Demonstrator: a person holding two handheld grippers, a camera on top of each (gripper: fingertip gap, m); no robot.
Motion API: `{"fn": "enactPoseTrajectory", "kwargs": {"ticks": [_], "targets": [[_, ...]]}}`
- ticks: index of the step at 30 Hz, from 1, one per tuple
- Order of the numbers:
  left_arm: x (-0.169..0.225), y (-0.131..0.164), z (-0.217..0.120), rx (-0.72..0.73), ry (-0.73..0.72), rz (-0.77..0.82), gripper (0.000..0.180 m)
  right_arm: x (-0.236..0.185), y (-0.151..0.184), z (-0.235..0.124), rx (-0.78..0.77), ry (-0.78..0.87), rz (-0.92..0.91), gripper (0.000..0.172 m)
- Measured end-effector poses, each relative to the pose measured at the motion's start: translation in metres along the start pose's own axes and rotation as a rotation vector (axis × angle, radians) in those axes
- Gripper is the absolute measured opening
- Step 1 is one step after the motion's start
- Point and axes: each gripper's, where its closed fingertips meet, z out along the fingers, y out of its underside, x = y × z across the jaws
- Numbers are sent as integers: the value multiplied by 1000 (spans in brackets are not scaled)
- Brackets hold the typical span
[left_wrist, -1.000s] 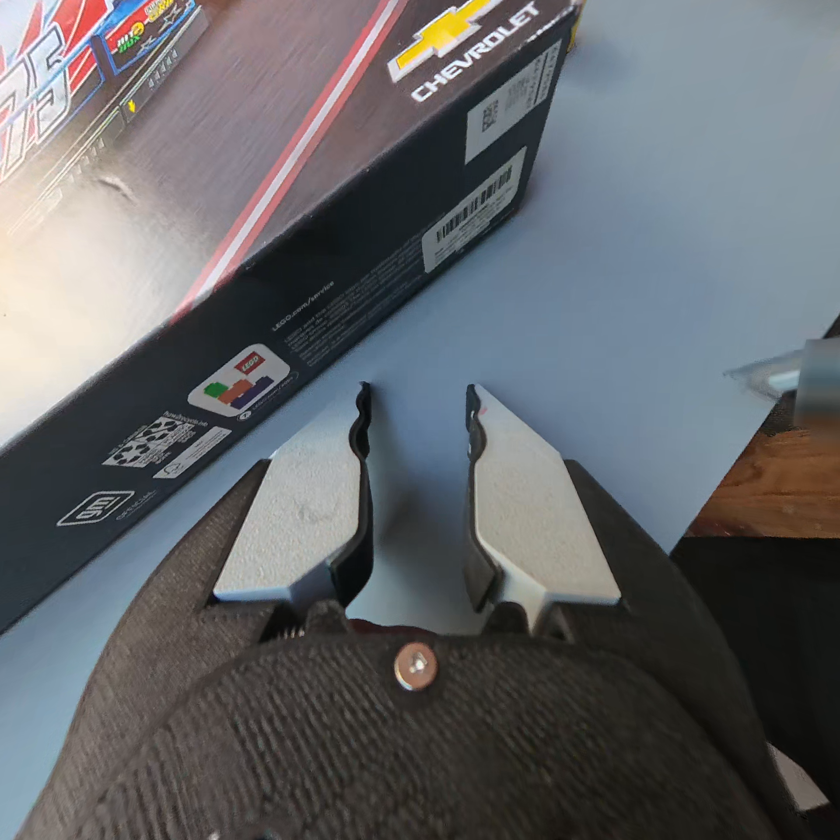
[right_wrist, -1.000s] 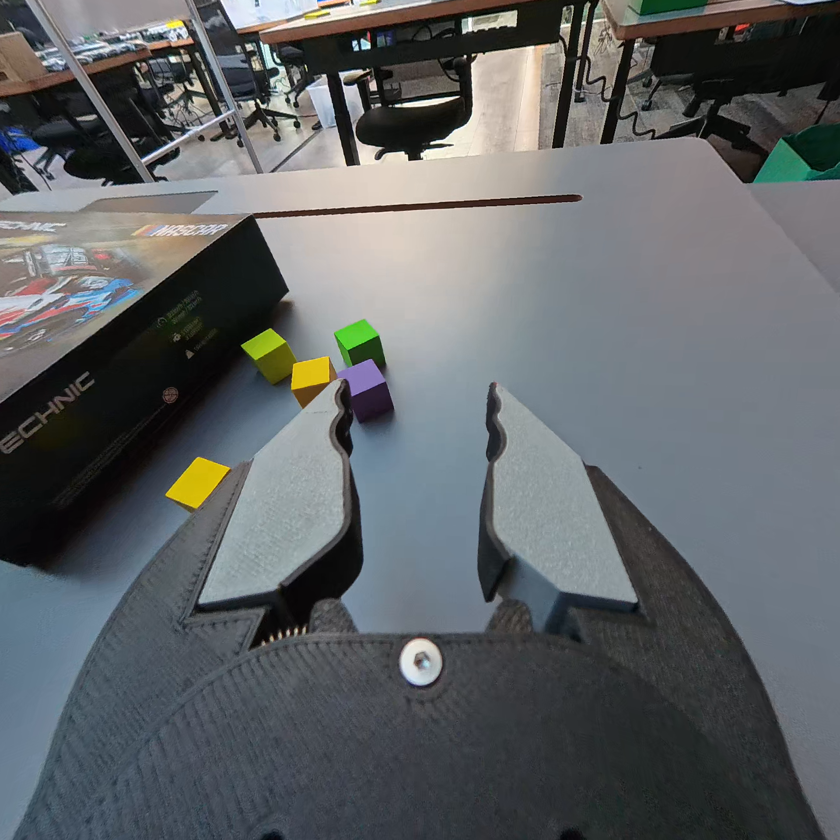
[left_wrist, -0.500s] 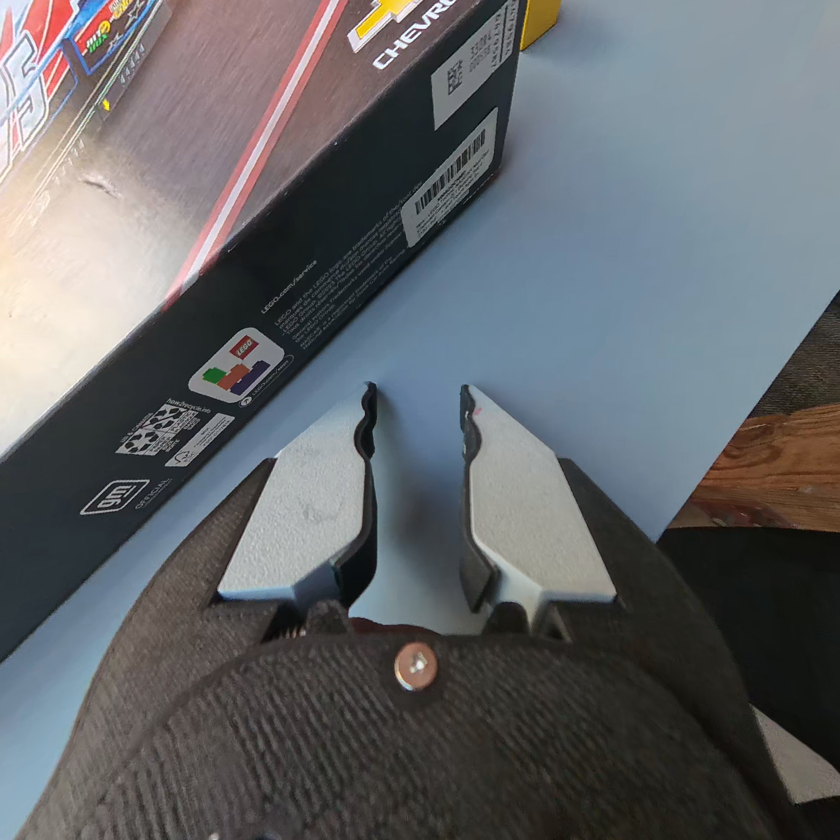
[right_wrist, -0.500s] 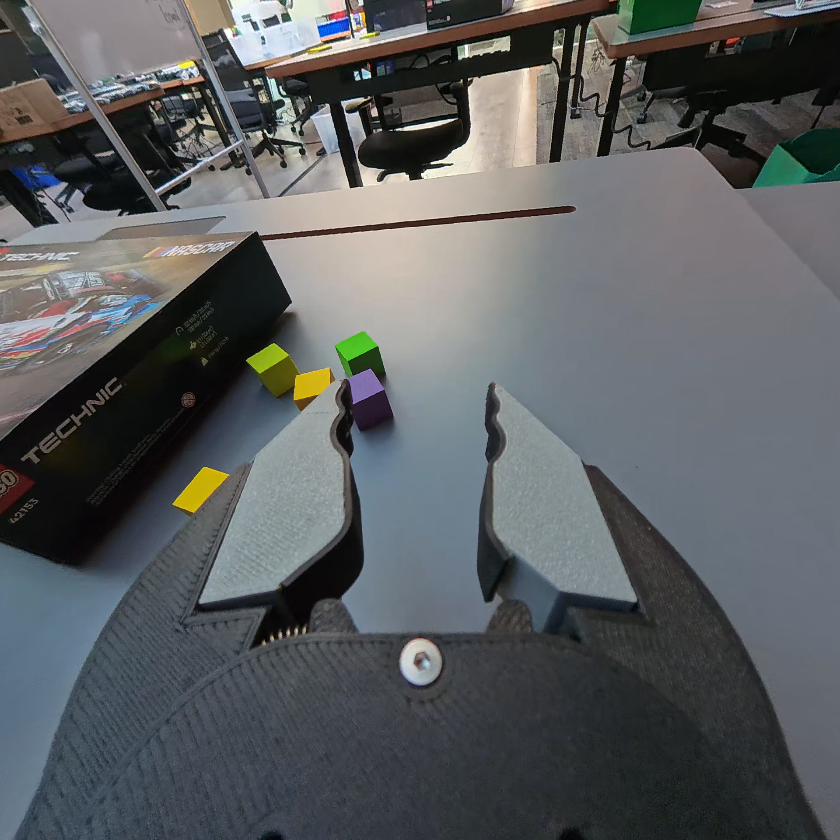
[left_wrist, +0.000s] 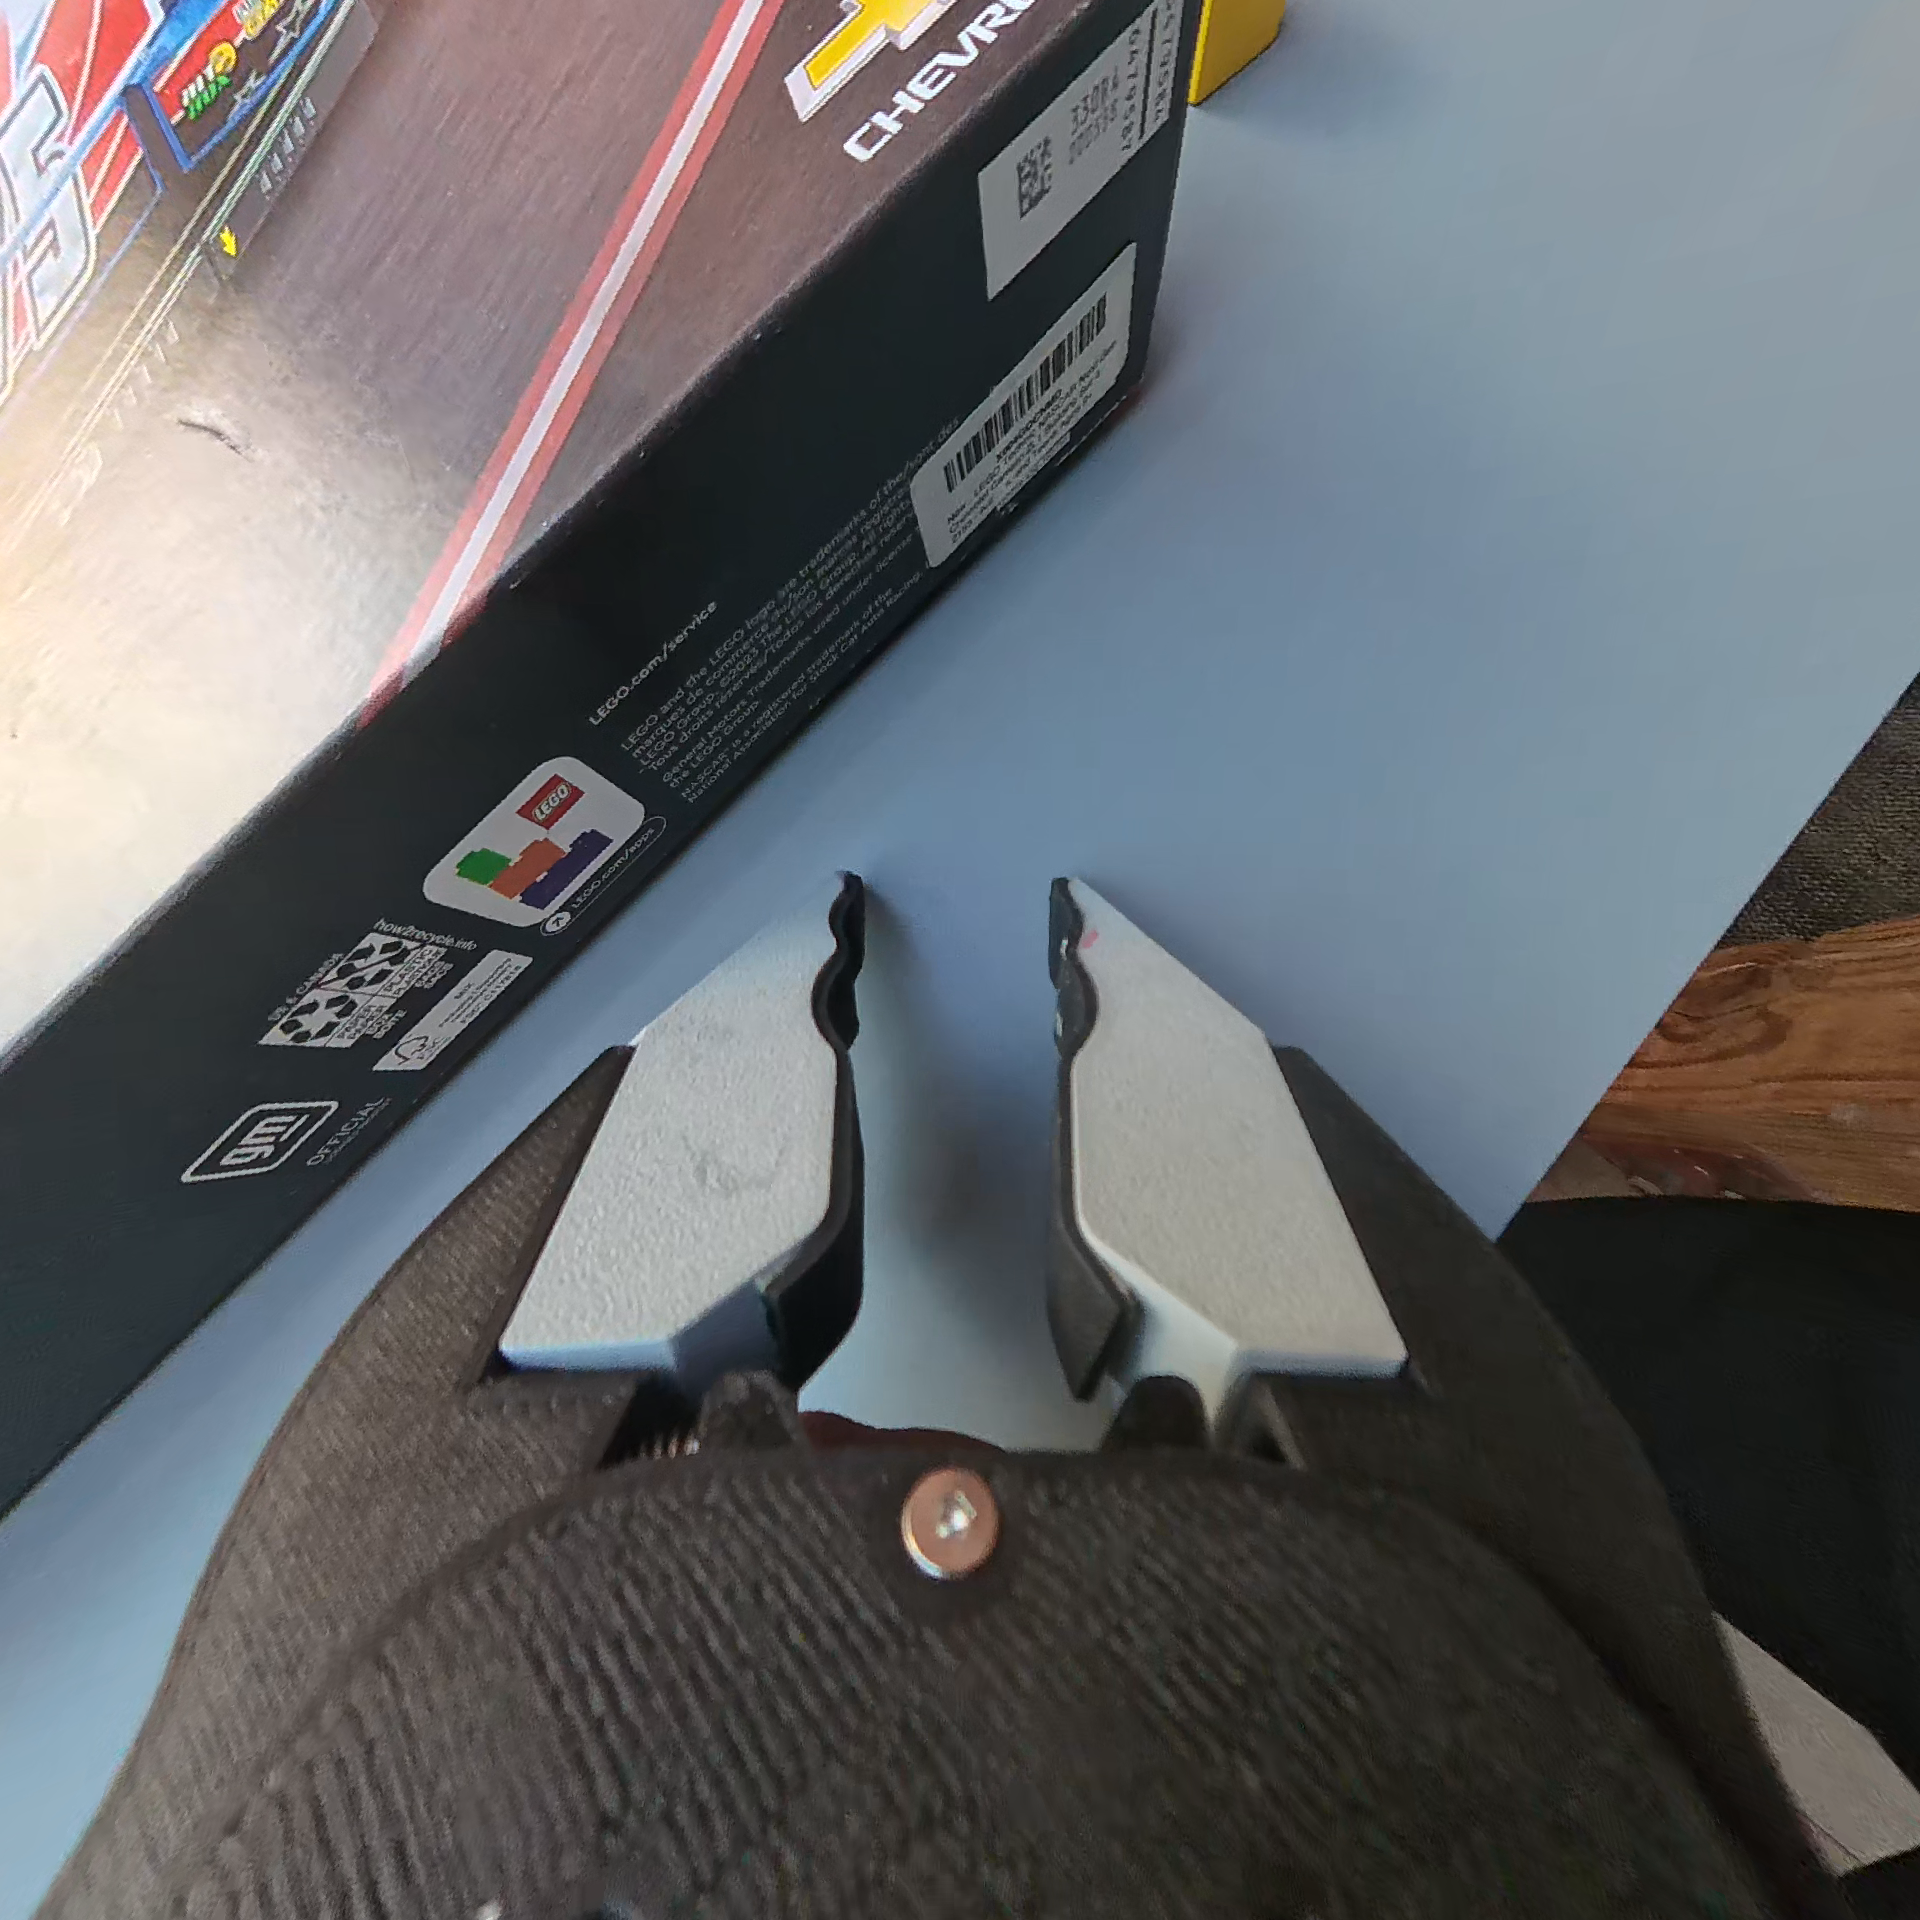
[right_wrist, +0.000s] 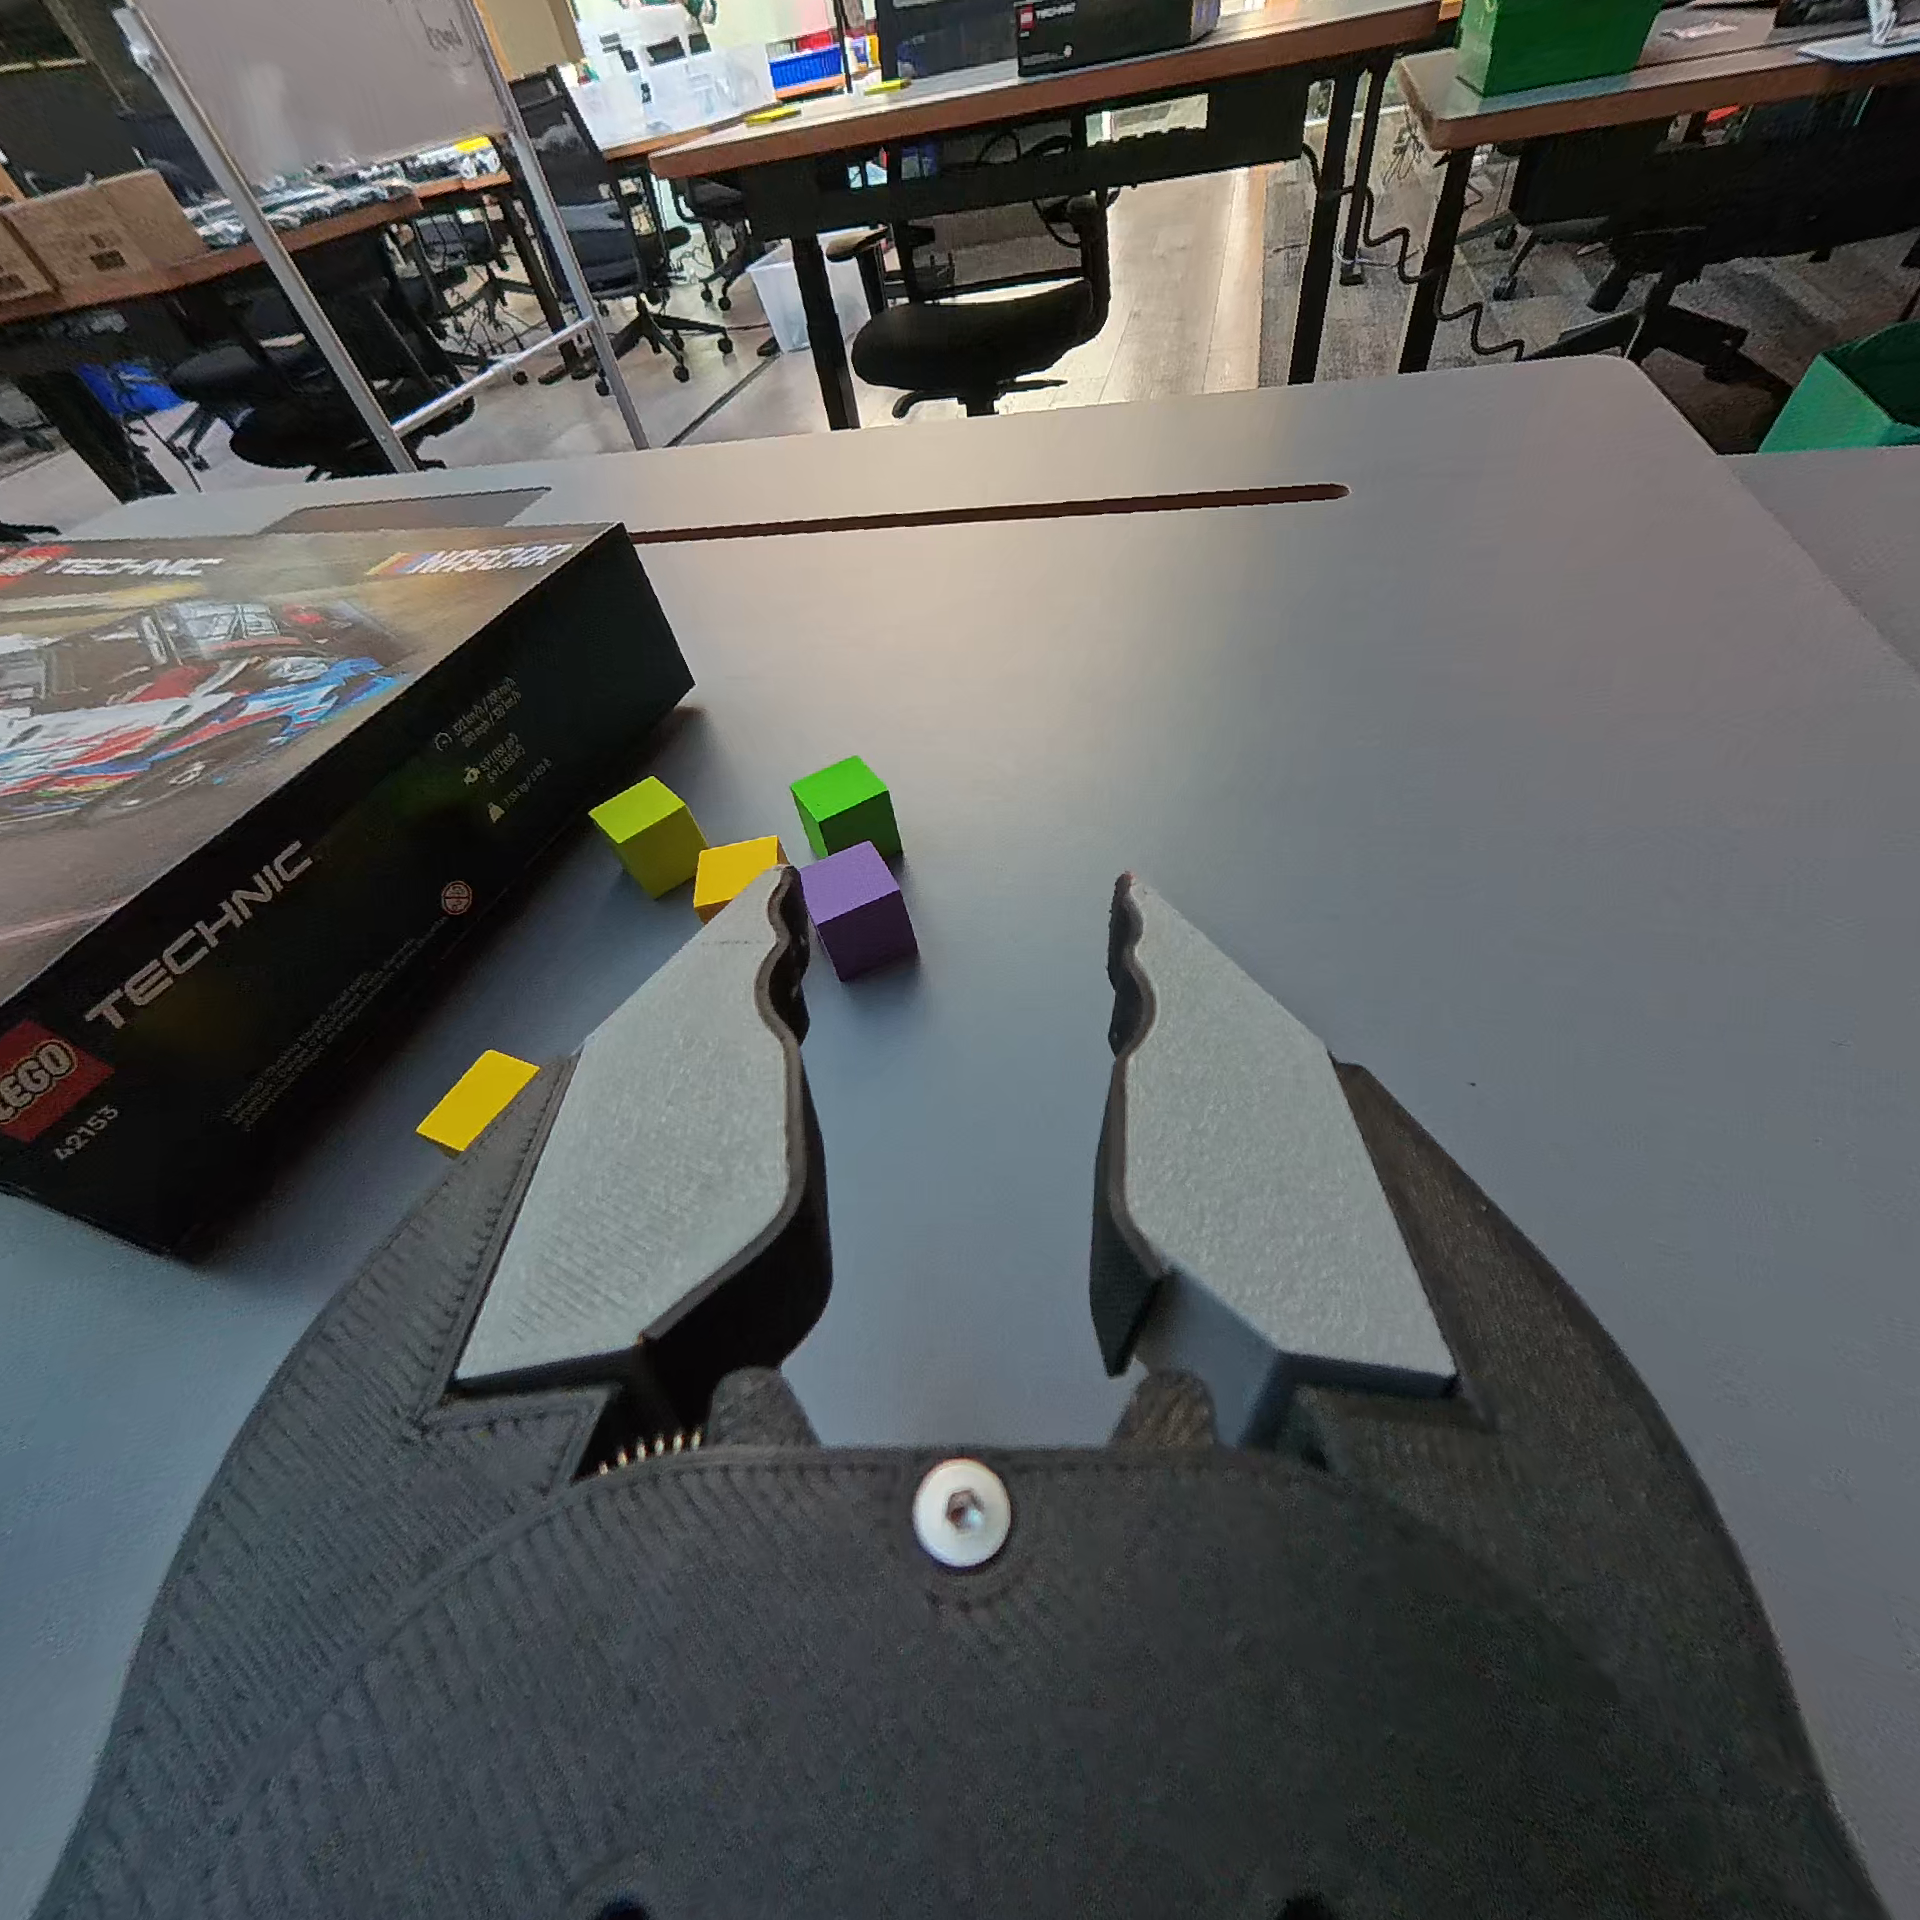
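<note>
We have the grey table (right_wrist: 1351, 831) under both tools, and on it the large dark printed box (right_wrist: 260, 790) lying flat at the left, its long side wall filling the left wrist view; beside the box's near corner sit five small blocks, well smaller than the box: a lime cube (right_wrist: 646, 833) just off the box wall, a green cube (right_wrist: 844, 805) beyond it, an orange-yellow cube (right_wrist: 732, 871) partly hidden behind a fingertip, a purple cube (right_wrist: 858, 909), and a flat yellow block (right_wrist: 476, 1099) close to the box's near end; our right gripper (right_wrist: 958, 904) hangs low over the table with its jaws spread wide and nothing between them, the purple cube lying just beyond and beside the left fingertip, apart from both pads; our left gripper (left_wrist: 954, 914) is above bare table alongside the box wall, jaws parted more narrowly and likewise bare; a yellow block (left_wrist: 1236, 52) peeks past the box's far corner there; neither tool touches anything we can see.
</note>
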Motion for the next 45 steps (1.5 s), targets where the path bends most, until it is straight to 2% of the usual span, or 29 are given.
{"fn": "enactPoseTrajectory", "kwargs": {"ticks": [13,22,36,45], "targets": [[-1,1,-2,-22,-16,11,37,0,0,0,-3,0,-5,55],[0,-7,6,34,21,30,37,-3,4,2,-26,10,-45,57],[-2,-8,7,21,31,17,42,-7,6,3,-38,-12,-55,57],[-1,-23,17,30,51,36,49,-26,15,7,-93,-73,-162,58]]}}
